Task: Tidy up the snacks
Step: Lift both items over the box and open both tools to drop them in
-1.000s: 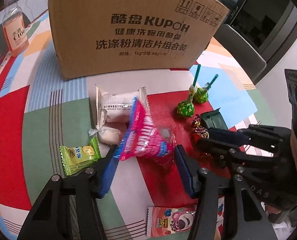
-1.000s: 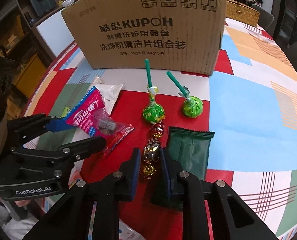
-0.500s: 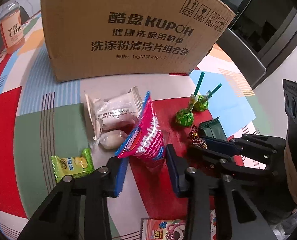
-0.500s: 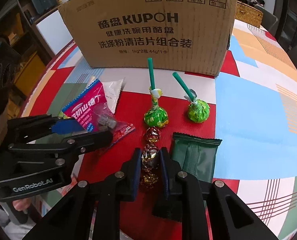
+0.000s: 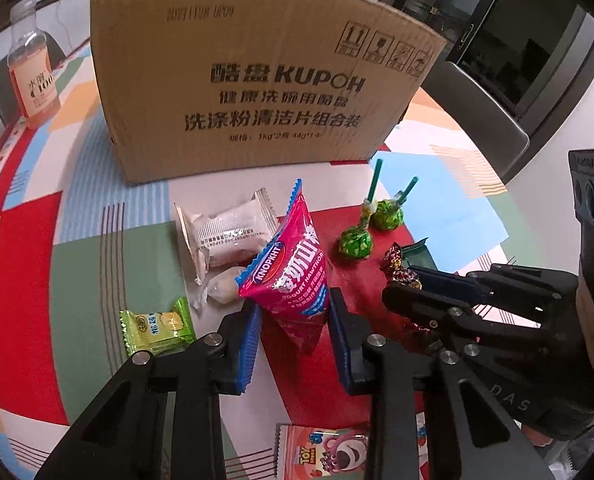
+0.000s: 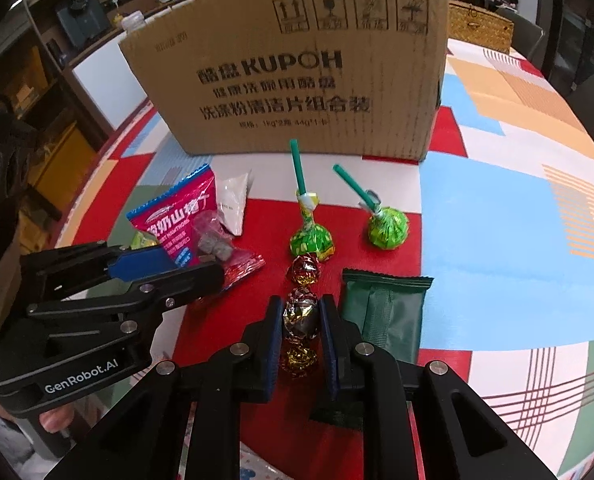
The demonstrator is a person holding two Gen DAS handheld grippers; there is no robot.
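Observation:
My left gripper [image 5: 293,332] is shut on a pink hawthorn snack bag [image 5: 293,276] and holds it upright above the table; the bag also shows in the right wrist view [image 6: 181,224]. My right gripper [image 6: 301,328] is shut on a foil-wrapped candy [image 6: 301,314] in a short string of foil candies [image 6: 304,270]. Two green lollipops [image 6: 311,236] [image 6: 387,226] lie past them. A dark green packet [image 6: 385,312] lies just right of my right gripper. A large KUPOH cardboard box [image 5: 257,80] stands behind.
A white wrapped bun [image 5: 225,232], a small clear-wrapped sweet [image 5: 223,286] and a green-yellow candy pack [image 5: 157,326] lie left of the pink bag. A pink Toy Story packet [image 5: 325,452] lies near the front edge. An orange drink bottle [image 5: 31,72] stands far left.
My left gripper closed on the pink bag and lifted it upright. My right gripper closed tighter on the foil candy and raised it slightly.

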